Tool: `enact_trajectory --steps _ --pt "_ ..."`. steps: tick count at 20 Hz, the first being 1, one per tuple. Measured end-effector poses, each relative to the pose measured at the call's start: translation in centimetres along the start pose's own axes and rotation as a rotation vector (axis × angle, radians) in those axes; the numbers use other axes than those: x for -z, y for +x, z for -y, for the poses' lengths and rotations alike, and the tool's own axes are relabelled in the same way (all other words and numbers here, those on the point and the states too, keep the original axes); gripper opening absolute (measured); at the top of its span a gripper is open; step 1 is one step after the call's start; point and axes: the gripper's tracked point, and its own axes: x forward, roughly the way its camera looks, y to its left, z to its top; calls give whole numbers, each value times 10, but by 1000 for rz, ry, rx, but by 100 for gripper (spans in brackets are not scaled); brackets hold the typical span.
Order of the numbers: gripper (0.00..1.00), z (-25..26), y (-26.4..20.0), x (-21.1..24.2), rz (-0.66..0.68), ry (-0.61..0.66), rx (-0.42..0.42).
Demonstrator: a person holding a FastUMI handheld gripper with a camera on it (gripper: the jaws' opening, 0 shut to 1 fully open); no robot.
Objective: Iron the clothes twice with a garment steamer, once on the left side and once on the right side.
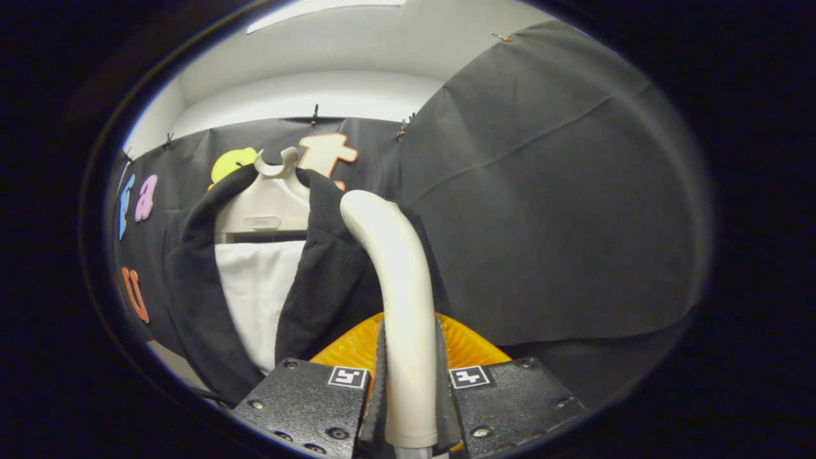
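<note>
Cream-coloured plastic fills the space between the fingers of the gripper (408, 395) in the gripper view: it is the long curved handle of the garment steamer (398, 287), and both fingers press on its sides, clamping it low on the shaft. Held so, the handle rises straight ahead of the fingers and bends away at its rounded top, which probably keeps the head aimed at the cloth while the hand steers from behind. Just beyond the fingertips, at the foot of the handle, a ribbed orange body (347, 347) of the steamer spreads to both sides.

Beyond the handle and slightly to the left hangs a black jacket (191, 287) over a white shirt (258, 287), both on a pale plastic hanger (268, 204) hooked up against the booth's wall. Hanging upright lets the fabric fall flat for vertical strokes. The steamer stands before the jacket's right-hand front panel (325, 280), seemingly close to it, though contact cannot be judged.
</note>
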Motion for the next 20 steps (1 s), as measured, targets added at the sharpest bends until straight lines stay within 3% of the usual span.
enact_trajectory --steps 20 --pt "34 16 -43 107 -170 -75 45"
